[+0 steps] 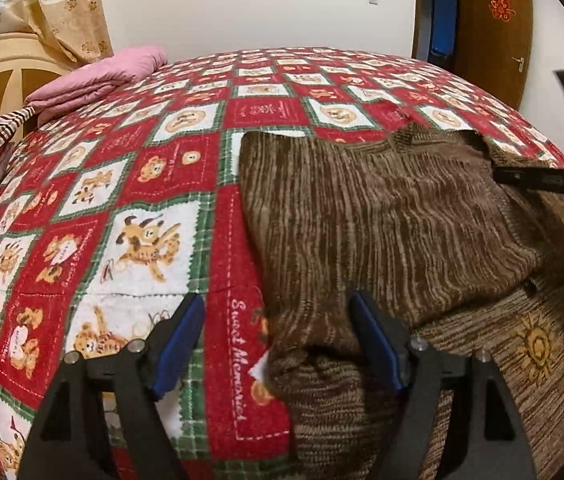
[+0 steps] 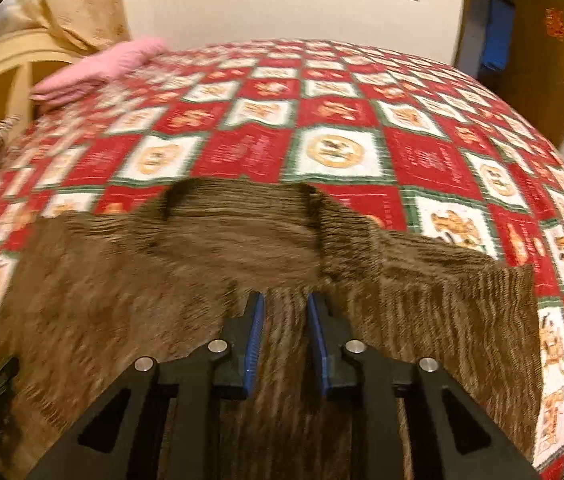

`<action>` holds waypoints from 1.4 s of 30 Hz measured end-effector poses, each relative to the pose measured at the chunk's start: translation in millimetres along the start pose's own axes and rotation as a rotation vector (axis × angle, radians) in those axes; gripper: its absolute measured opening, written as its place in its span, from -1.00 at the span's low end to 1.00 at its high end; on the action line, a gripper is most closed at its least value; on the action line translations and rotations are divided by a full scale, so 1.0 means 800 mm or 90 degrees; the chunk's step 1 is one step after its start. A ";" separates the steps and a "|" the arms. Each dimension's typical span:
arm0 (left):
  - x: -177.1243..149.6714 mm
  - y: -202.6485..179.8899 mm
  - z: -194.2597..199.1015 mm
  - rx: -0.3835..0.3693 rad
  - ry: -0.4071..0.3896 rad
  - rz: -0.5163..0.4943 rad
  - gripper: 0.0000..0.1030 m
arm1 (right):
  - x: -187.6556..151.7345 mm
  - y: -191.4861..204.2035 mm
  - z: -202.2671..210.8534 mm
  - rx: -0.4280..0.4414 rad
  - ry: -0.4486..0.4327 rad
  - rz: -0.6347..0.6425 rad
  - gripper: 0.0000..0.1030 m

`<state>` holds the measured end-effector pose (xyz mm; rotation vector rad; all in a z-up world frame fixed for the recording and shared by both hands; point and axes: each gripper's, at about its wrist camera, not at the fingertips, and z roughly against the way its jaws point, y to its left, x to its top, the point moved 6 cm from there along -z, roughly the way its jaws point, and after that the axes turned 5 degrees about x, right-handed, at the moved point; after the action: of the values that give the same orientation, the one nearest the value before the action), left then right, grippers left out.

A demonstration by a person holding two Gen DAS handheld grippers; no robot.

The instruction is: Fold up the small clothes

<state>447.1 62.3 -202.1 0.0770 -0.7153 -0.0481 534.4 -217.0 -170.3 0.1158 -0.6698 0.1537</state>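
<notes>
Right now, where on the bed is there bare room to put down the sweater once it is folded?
The widest bare part of the quilt lies between the brown sweater and the pink folded blanket in the far corner. A second free band runs beyond the sweater's collar toward the wall. The near side is crowded: the sweater and both grippers fill it.

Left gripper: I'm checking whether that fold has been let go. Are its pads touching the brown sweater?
Apart. The left wrist view shows the left gripper open, with its blue pads clear of the brown sweater edge lying between them.
</notes>
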 end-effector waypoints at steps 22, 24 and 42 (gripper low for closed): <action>-0.001 0.007 -0.001 0.017 -0.005 0.015 0.75 | -0.027 -0.134 0.026 -0.047 -0.008 -0.115 -0.53; -0.001 0.008 -0.001 0.022 -0.007 0.018 0.79 | -0.030 -0.136 0.044 -0.052 -0.021 -0.138 -0.46; -0.009 0.017 0.005 0.042 0.002 0.040 0.97 | -0.096 -0.111 0.074 0.031 -0.029 -0.096 -0.38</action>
<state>439.5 76.1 -202.9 0.1172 -0.7152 0.0354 455.0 -321.4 -177.0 0.2162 -0.7002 0.0230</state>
